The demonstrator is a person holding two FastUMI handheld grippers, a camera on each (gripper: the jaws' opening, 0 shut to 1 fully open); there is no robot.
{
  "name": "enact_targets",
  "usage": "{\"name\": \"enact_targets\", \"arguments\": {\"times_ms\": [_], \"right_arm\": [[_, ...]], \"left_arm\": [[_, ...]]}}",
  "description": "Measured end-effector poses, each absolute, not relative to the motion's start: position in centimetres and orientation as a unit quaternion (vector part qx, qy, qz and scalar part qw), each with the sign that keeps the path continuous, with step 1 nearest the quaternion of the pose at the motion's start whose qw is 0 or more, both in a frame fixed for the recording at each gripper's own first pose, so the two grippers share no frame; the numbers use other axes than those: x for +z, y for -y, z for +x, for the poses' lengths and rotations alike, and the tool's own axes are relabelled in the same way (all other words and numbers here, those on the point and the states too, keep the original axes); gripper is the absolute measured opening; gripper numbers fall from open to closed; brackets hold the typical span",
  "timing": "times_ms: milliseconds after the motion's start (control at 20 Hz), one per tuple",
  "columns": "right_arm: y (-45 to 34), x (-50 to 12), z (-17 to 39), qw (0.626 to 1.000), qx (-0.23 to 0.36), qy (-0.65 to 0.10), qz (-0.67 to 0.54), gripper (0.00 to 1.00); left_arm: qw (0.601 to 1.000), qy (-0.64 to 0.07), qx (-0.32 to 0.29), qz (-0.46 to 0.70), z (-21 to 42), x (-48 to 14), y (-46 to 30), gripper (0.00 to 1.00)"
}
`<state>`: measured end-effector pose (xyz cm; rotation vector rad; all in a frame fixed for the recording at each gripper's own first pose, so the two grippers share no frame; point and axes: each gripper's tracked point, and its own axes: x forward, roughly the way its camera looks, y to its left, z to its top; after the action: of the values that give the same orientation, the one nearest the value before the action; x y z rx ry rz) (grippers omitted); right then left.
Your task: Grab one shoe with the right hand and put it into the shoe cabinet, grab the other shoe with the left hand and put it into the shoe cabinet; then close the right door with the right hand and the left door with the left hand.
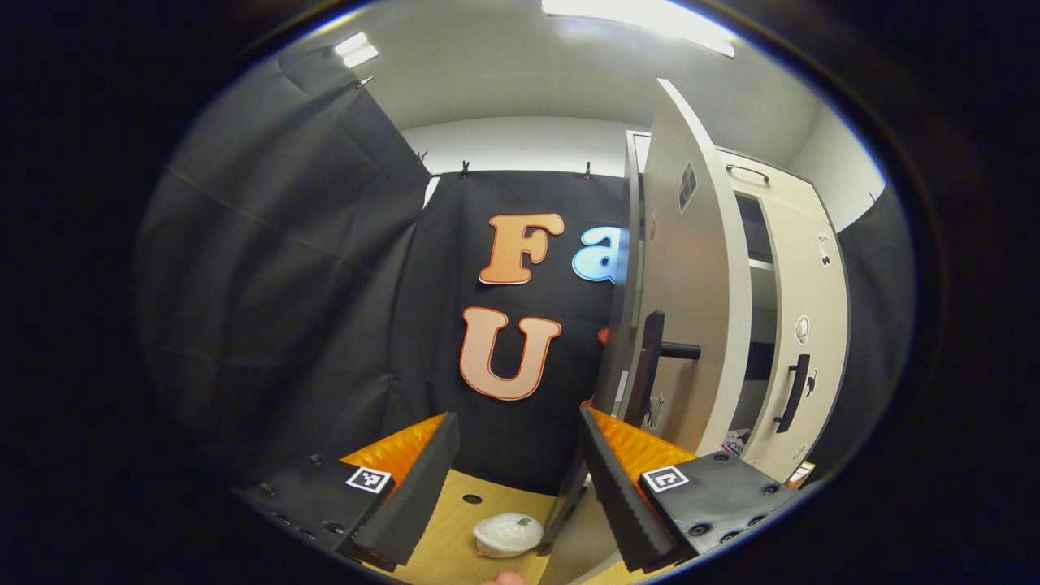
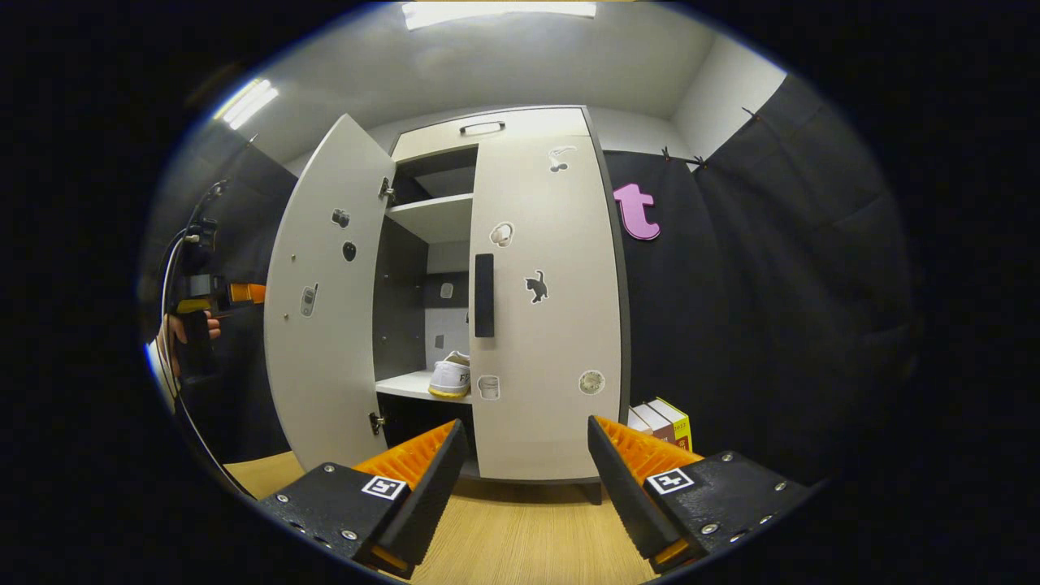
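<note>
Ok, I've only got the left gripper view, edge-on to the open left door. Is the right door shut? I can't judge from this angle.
Observer: Yes. In the right gripper view the right door sits flush, shut.
Operator: Any shoe inside?
Observer: One white shoe on the shelf, seen through the open left side.
Operator: And the right tool?
Observer: The right tool is open, holding nothing, and back from the doors.

Light wood floor (image 2: 520, 540) — shoe cabinet (image 2: 536, 325) stands on it, books (image 2: 662, 422) just beside its base. Inside, white shelf (image 2: 402, 384) carries a white shoe (image 2: 451, 378).
</note>
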<state>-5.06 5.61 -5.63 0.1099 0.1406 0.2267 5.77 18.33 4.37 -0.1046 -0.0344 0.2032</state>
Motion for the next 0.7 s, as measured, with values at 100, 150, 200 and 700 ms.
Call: {"name": "enact_targets", "arguments": {"times_ms": [100,150,200,700], "right_arm": [[-5.8,-5.8,-5.1,0.989,0.116,-0.074,0.057,0.92],[-5.9,-5.9,-5.2,0.988,0.118,-0.076,0.059,0.92],[-5.9,-5.8,-5.1,0.988,0.119,-0.076,0.06,0.92],[-4.2,-5.0,-5.7,0.991,0.098,-0.073,0.05,0.92]], "left_arm": [[0.995,0.013,0.079,-0.055,5.7,4.3,-16.1,0.96],[0.996,0.011,0.066,-0.06,5.8,4.3,-14.9,0.96],[0.997,0.011,0.053,-0.063,5.9,4.3,-14.1,0.96],[0.996,0.006,-0.063,-0.064,8.8,3.6,-4.4,0.96]]}}
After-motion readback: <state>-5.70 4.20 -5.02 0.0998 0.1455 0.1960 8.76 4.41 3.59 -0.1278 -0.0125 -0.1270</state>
